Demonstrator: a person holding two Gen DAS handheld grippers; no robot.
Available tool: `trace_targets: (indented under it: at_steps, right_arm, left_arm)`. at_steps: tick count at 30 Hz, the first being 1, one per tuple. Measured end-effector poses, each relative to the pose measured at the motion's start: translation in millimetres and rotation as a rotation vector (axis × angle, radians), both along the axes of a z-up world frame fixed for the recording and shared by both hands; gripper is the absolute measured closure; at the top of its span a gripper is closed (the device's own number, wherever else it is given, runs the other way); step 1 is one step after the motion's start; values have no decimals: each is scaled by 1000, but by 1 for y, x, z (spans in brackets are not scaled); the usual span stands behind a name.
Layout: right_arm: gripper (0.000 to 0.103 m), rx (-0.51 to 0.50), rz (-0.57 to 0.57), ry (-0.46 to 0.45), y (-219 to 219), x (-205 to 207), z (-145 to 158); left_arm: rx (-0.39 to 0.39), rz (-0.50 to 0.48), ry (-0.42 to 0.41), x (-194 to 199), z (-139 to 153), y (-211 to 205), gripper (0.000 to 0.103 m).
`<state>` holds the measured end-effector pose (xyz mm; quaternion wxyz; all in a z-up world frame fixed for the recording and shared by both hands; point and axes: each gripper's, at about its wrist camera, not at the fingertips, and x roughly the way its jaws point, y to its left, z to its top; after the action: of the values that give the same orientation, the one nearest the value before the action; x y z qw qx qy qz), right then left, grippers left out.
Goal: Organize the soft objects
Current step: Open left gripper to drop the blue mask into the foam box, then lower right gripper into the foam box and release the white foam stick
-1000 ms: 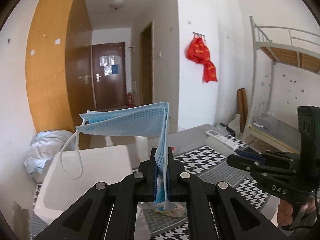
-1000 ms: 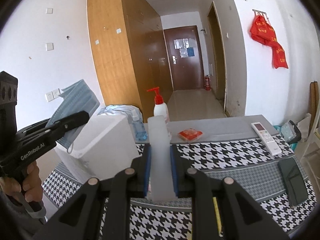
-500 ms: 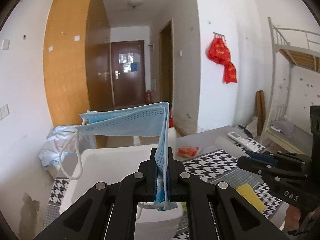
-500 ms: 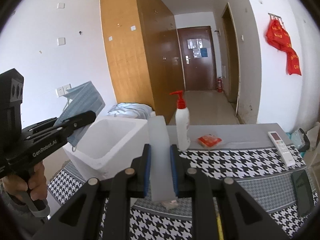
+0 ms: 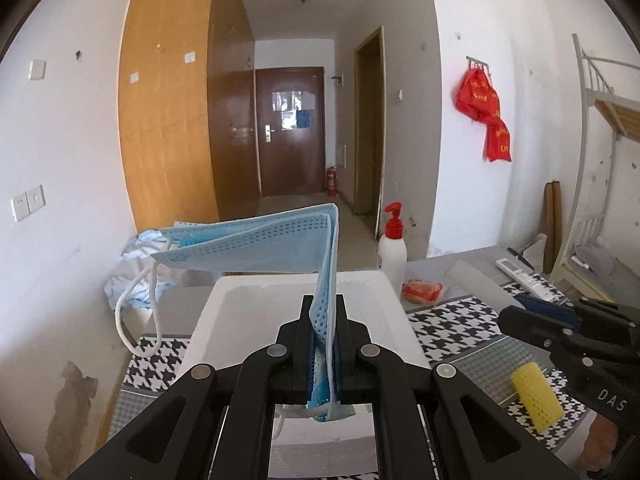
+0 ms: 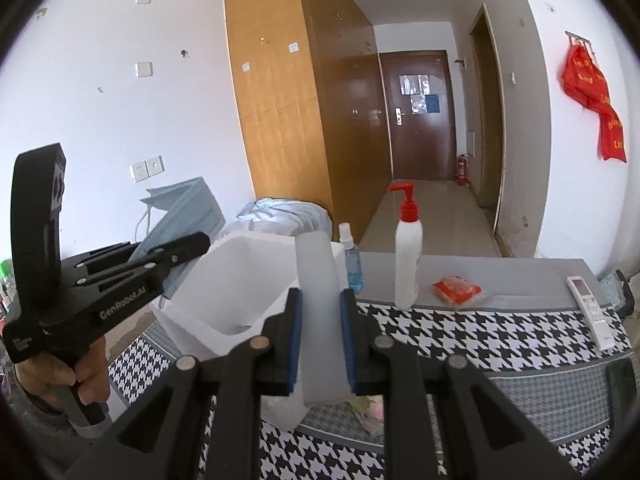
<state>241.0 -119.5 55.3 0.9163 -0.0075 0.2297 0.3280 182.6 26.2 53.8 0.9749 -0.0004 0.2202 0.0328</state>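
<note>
- The left gripper [image 5: 323, 344] was pinched on a folded blue face mask [image 5: 256, 242], held above the white foam box [image 5: 304, 320].
- The right gripper [image 6: 320, 332] was clamped on a translucent white strip [image 6: 318, 280].
- The mask would best be lowered inside the box walls before release, ear loop [image 5: 136, 320] included.

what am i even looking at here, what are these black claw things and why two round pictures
These are two hand-held grabbing tools, one in each of a person's hands. Each carries a wide-angle camera looking along its fingers, hence two round pictures.

In the left tool's picture, the left claw is shut on a blue face mask, held above a white box. The other tool shows at the right edge.

In the right tool's picture, the right claw is shut on a pale, translucent block; I cannot tell what it is.

On the checked tablecloth are a pump bottle, a small spray bottle, a red packet, a remote and a yellow hair roller.
</note>
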Motion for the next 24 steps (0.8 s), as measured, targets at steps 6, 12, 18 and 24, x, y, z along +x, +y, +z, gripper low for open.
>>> trace_targets:
  at_steps: [6, 12, 18, 24]
  right_arm:
    - [81, -9, 7, -7, 9, -1, 1]
    - [81, -20, -1, -5, 14, 3, 2]
    - [81, -33, -13, -9, 18, 3, 3]
    - [81, -44, -12, -9, 28, 6, 4]
  left_arm:
    - [-22, -11, 35, 10, -7, 5, 96]
    - [-20, -15, 66, 23, -12, 6, 93]
    - [-30, -10, 60, 23, -13, 10, 23]
    - [-40, 19, 17, 12, -10, 20, 3]
